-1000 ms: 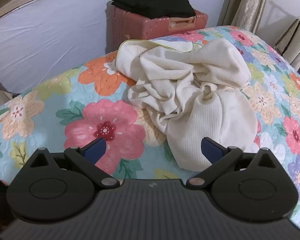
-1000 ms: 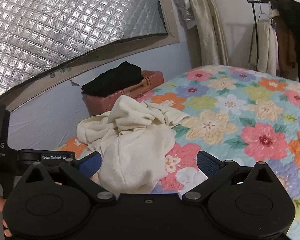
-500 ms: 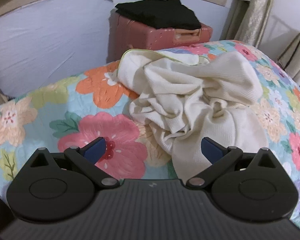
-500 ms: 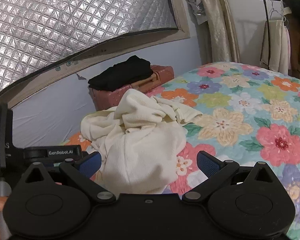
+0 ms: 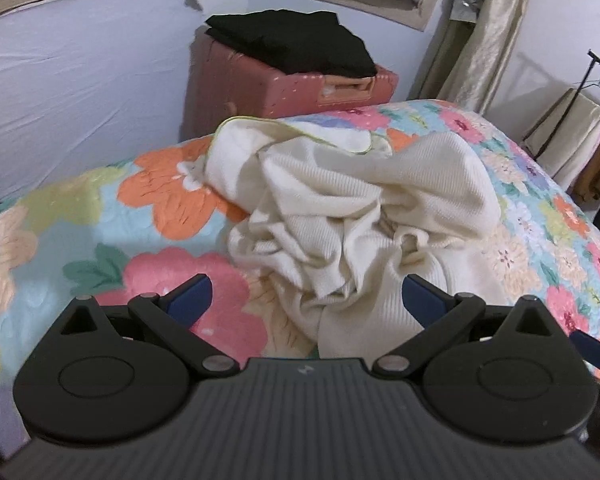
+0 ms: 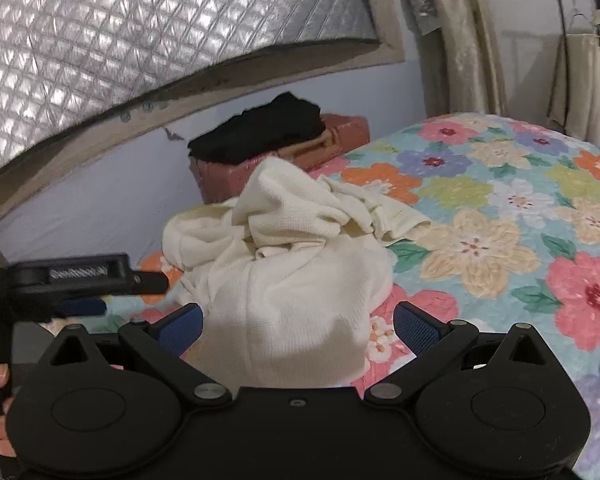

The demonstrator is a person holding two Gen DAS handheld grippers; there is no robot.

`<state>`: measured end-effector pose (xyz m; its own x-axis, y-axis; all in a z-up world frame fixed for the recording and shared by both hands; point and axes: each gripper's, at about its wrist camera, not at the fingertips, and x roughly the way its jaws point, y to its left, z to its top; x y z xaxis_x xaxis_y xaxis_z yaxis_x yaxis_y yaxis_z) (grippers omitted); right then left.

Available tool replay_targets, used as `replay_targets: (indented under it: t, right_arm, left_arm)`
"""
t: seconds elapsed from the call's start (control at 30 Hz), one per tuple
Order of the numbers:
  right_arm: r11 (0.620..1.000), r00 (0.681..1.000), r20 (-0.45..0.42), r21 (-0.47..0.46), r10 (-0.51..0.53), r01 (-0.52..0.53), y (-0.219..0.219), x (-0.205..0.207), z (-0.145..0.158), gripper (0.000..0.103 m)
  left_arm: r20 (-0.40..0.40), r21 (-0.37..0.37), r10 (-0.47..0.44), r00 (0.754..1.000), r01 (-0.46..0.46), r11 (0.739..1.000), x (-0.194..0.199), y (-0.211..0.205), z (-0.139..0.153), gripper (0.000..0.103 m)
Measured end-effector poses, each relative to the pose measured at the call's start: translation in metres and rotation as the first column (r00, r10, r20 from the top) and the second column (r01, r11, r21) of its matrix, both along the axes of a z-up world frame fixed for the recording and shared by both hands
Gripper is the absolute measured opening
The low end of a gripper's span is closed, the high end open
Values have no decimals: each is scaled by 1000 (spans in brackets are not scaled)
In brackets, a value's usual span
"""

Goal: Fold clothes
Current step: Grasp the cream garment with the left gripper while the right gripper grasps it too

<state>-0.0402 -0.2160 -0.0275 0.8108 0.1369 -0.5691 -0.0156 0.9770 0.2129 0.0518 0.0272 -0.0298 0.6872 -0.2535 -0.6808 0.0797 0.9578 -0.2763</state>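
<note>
Floral quilt (image 6: 500, 208) on a bed, silver insulated panel (image 6: 100, 32) upper left. Left gripper (image 5: 306, 294) and right gripper (image 6: 298, 322) both spread wide, holding nothing, hovering just short of the cream garment (image 5: 360, 216), crumpled mid-frame. Black clothes (image 5: 288, 44) already stacked on the pink suitcase (image 5: 260, 88) behind. Folding here not started, probably.

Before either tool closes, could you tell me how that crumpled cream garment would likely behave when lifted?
The cream garment would probably go limp, since it lies in soft folds. Lifted from one spot, its bunched layers would likely unfurl and dangle. Its ribbed knit looks grippy rather than slippery.
</note>
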Motion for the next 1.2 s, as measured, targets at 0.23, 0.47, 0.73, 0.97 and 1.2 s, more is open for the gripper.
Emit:
replay_targets:
  t: [0.23, 0.47, 0.73, 0.97, 1.2]
  right_arm:
    - [1000, 998, -66, -9, 4, -5, -3, 28, -25, 103]
    - [999, 988, -148, 30, -37, 42, -23, 58, -60, 103]
    - [945, 972, -234, 317, 2, 74, -50, 99, -101, 103]
    - [944, 979, -193, 331, 59, 8, -35, 127, -109, 103]
    - [904, 985, -133, 426, 115, -48, -32, 138, -114, 86]
  left_arm:
    - [-49, -15, -24, 999, 24, 1000, 24, -4, -28, 76]
    - [-47, -9, 14, 999, -15, 1000, 48, -2, -46, 73]
    - [-154, -188, 48, 987, -77, 979, 78, 13, -92, 86]
    - [-148, -263, 55, 988, -92, 960, 90, 6, -109, 103]
    - [-105, -307, -33, 994, -1, 952, 96, -6, -117, 84]
